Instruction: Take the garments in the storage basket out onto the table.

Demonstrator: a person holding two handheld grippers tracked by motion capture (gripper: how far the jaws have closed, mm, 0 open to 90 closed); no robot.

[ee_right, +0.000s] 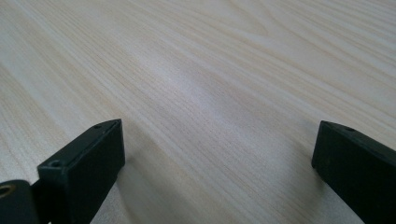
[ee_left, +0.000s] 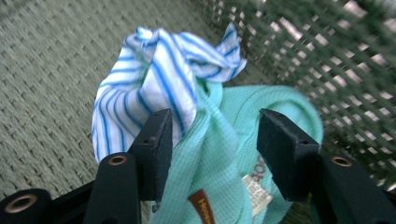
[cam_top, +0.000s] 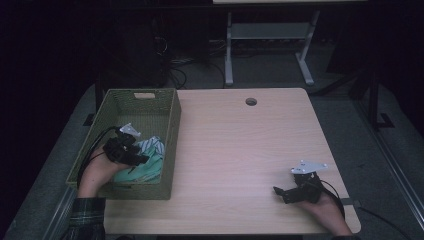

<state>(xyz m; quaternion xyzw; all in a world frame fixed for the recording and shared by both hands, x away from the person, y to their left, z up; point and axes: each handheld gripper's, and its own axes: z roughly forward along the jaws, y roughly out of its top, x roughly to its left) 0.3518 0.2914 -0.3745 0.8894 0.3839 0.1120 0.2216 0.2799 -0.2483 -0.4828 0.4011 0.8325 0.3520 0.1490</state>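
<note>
- The bench [cam_top: 240, 150] is a pale wooden top with a round hole near its far edge. It carries a basket at its left side, and the rest of its surface is bare wood.
- The basket [cam_top: 172, 125] is green, woven and rectangular, with a handle slot in its far wall. It sits at the bench's left edge, and two cloths lie in its near right corner.
- The mint green cloth [ee_left: 219, 140] is bunched up on the basket floor, close to the woven side wall. A small brown tag and a white label show on its near folds.
- The striped cloth [ee_left: 154, 79] is white with blue lines. It is crumpled and rests against and partly on top of the mint green cloth, on the side away from the basket wall.
- The left gripper [ee_left: 212, 140] reaches down into the basket, held by a hand with a plaid sleeve in the high view. Its jaws stand apart on either side of the mint green cloth; the fabric lies between them and one jaw brushes the striped cloth, but the pads do not pinch it.
- The right gripper [cam_top: 280, 192] rests low over the bench's near right part, well apart from the basket. Its jaws are spread wide with only bare wood between them.
</note>
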